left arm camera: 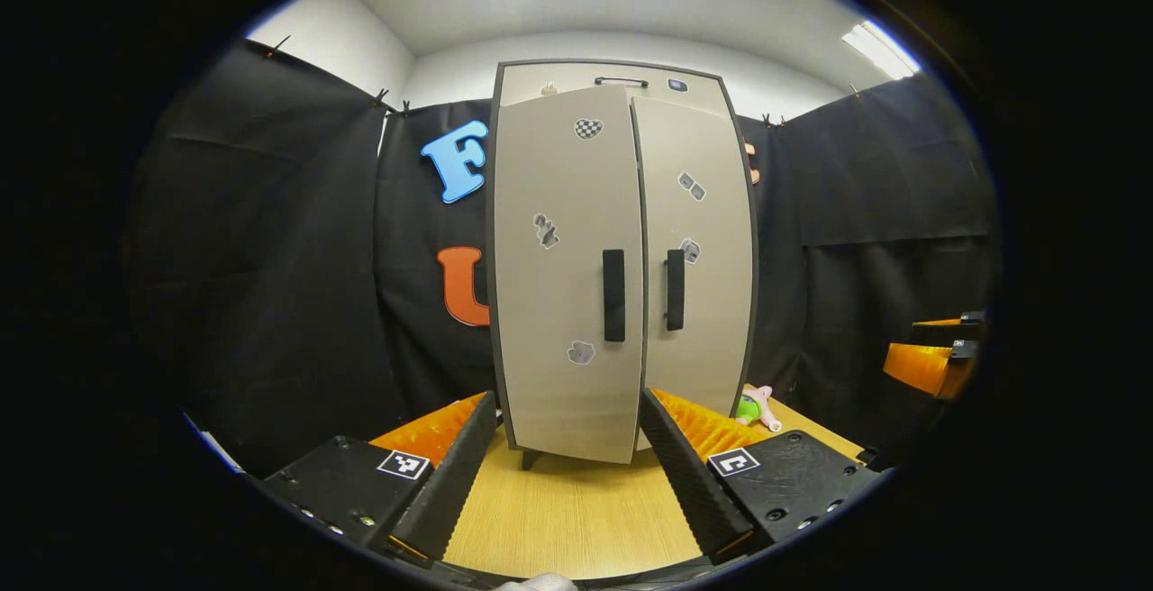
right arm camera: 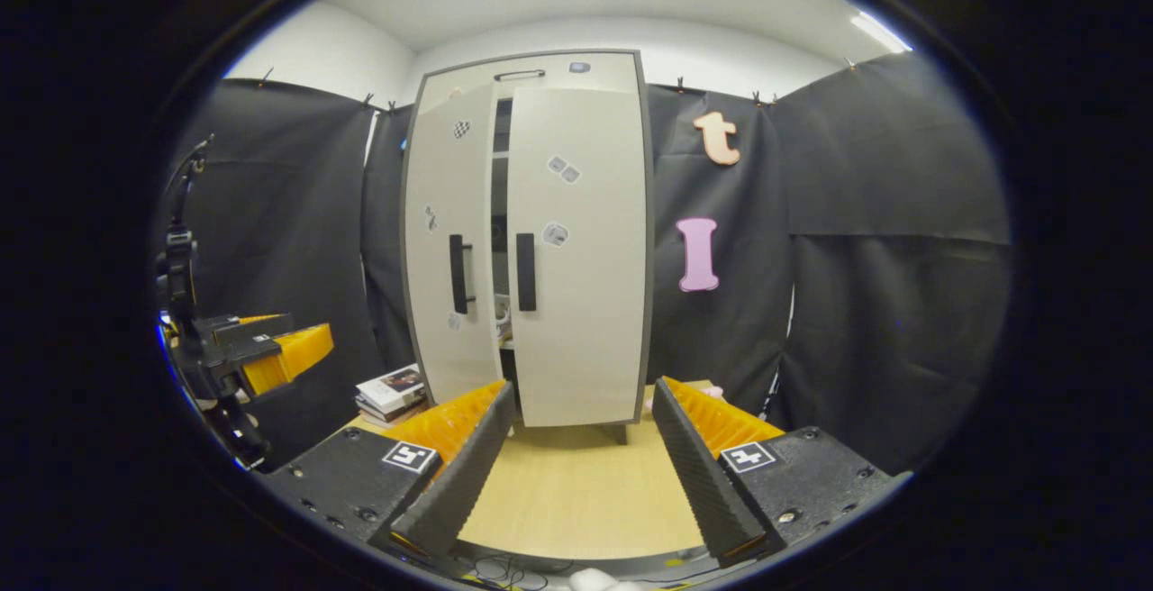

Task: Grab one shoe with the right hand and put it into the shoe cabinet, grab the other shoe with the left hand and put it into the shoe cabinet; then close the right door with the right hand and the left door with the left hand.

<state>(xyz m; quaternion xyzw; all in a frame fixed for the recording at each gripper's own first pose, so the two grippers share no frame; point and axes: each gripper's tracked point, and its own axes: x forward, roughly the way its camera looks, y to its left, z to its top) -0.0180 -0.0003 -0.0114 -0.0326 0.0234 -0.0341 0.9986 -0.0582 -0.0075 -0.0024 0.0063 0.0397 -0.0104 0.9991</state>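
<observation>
Straight ahead of my left gripper (left arm camera: 567, 474) stands the tall shoe cabinet (left arm camera: 621, 258) on a wooden table (left arm camera: 567, 519), its left door (left arm camera: 567, 276) slightly ajar and its right door (left arm camera: 698, 258) nearly closed. Both my left gripper and my right gripper (right arm camera: 581, 474) are spread wide, holding nothing. Through the narrow door gap ahead of my right gripper I glimpse something pale inside, perhaps a shoe (right arm camera: 503, 316).

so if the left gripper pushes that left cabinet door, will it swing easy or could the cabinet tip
The left door stands slightly ajar, so it probably swings shut with a light push. It looks like a thin flat panel, likely stiff and fairly light. The cabinet is tall on small feet, so a hard high shove might rock it; pushing near the handle seems safer.
</observation>
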